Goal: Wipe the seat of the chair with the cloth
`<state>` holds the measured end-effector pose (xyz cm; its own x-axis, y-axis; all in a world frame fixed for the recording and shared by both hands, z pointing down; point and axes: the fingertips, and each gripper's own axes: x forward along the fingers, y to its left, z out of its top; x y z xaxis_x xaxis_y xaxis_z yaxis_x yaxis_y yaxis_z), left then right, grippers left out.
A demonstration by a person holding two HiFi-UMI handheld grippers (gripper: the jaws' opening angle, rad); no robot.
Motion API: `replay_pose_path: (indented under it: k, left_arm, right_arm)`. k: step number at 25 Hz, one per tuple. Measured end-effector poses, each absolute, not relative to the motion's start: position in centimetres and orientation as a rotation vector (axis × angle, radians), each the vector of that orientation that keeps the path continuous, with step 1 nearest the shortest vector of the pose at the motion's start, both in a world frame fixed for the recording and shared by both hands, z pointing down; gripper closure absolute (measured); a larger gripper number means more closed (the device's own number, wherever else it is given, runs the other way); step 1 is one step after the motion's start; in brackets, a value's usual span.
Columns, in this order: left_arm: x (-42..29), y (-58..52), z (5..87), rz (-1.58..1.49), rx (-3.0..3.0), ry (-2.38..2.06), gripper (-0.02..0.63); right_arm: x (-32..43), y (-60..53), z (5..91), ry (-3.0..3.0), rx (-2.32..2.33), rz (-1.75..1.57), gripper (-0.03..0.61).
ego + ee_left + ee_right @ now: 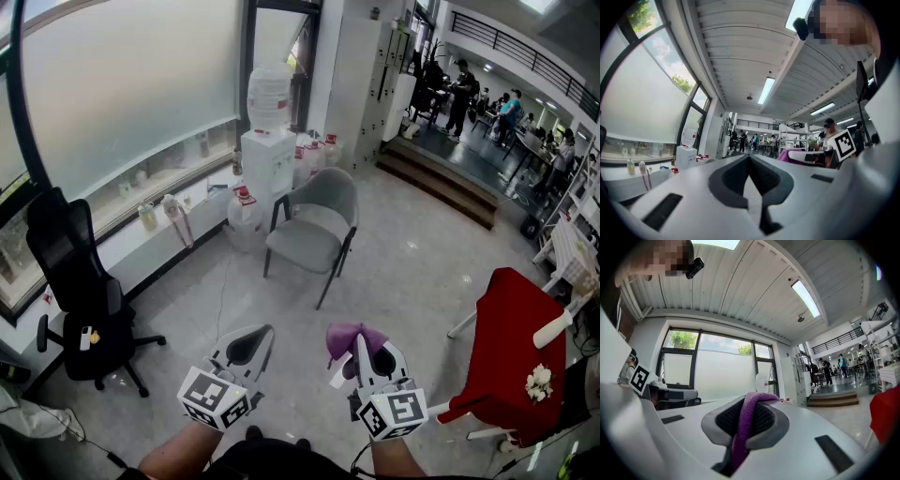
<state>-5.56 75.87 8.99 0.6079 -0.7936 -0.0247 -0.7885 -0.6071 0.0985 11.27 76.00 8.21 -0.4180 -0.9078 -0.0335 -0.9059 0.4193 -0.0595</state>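
The right tool (364,349) is clenched on a purple cloth (345,335); a fold stands up out of the closed jaws and a short end hangs beside them. The left tool (255,342) is closed on nothing, its jaws meeting with no gap, level with the right one and just beside it. Both are held low over the floor (412,272), not yet near the work. The grey chair (314,230) stands well ahead of the tools, slightly left of the right one, its seat (302,246) bare and turned toward them. The step in hand looks like the approach. To do it well, the right tool should come in from the open front edge and lay a broad fold flat on the seat rather than a bunched tip. The grip should stay firm so the cloth does not slip out during the strokes, and the free left tool could steady the backrest if the light frame shifts. A thin cable (222,291) runs across the floor ahead of the left tool and is worth stepping around. Far left stands a black office chair (80,300), beyond the grey chair a water dispenser (269,155), and close right of the right tool a red cover (502,347) over a white frame.
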Motion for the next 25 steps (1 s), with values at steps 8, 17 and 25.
replay_pose_path:
  k: [8, 17, 25]
  left_arm:
    - [-5.1, 75.3, 8.9, -0.125, 2.747, -1.329, 0.607]
    - [-5.4, 74.3, 8.8, -0.123, 2.759, -1.323, 0.607]
    - [-6.6, 73.6, 9.2, -0.135, 2.742, -1.318, 0.607]
  right_arm:
    - [11.7, 74.9, 8.2, 2.586, -1.668, -0.041, 0.552]
    - [11.3, 73.8, 7.9, 2.581, -1.681, -0.028, 0.552]
    - [9.8, 73.1, 7.8, 2.595, -1.656, -0.002, 0.552]
